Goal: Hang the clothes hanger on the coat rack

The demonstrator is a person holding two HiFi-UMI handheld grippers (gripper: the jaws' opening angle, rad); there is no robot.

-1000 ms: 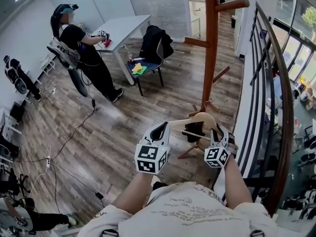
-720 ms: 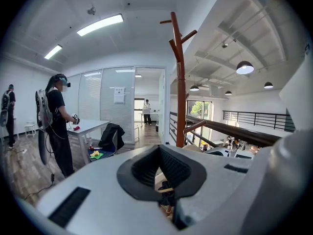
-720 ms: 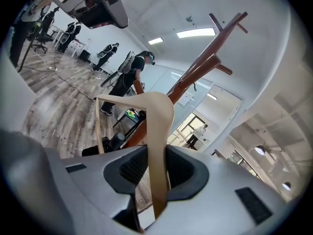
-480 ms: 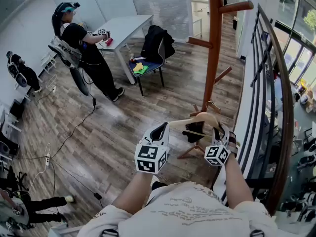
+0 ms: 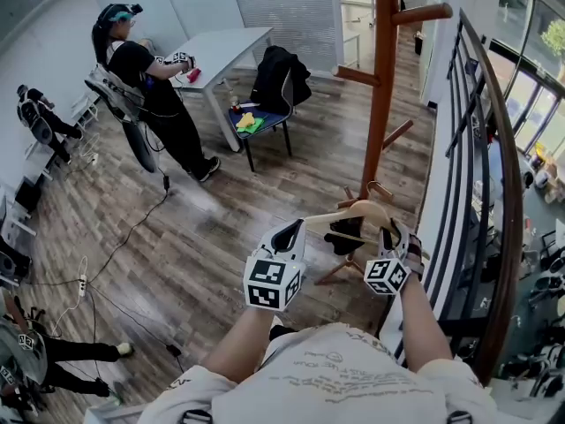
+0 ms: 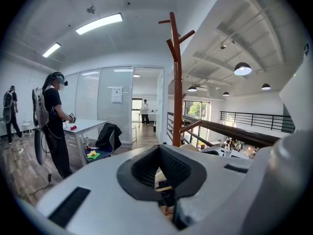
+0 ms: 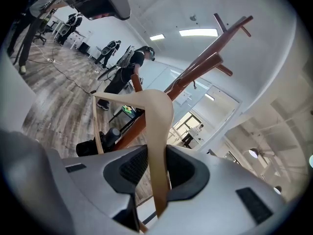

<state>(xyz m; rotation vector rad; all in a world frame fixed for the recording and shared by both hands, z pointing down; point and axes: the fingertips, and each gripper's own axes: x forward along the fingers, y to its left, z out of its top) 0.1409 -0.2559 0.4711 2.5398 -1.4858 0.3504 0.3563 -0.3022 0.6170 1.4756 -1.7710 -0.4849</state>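
One hanger (image 5: pixel 357 212), centre right, is held twice: left gripper (image 5: pixel 290 234) jaws narrow on its tip, right gripper (image 5: pixel 387 232) jaws clamped on its arm. One rack (image 5: pixel 381 78) rises above it.

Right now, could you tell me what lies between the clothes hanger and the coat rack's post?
Nothing: in the right gripper view the coat rack shows straight behind the clothes hanger that the right gripper holds, only open air between.
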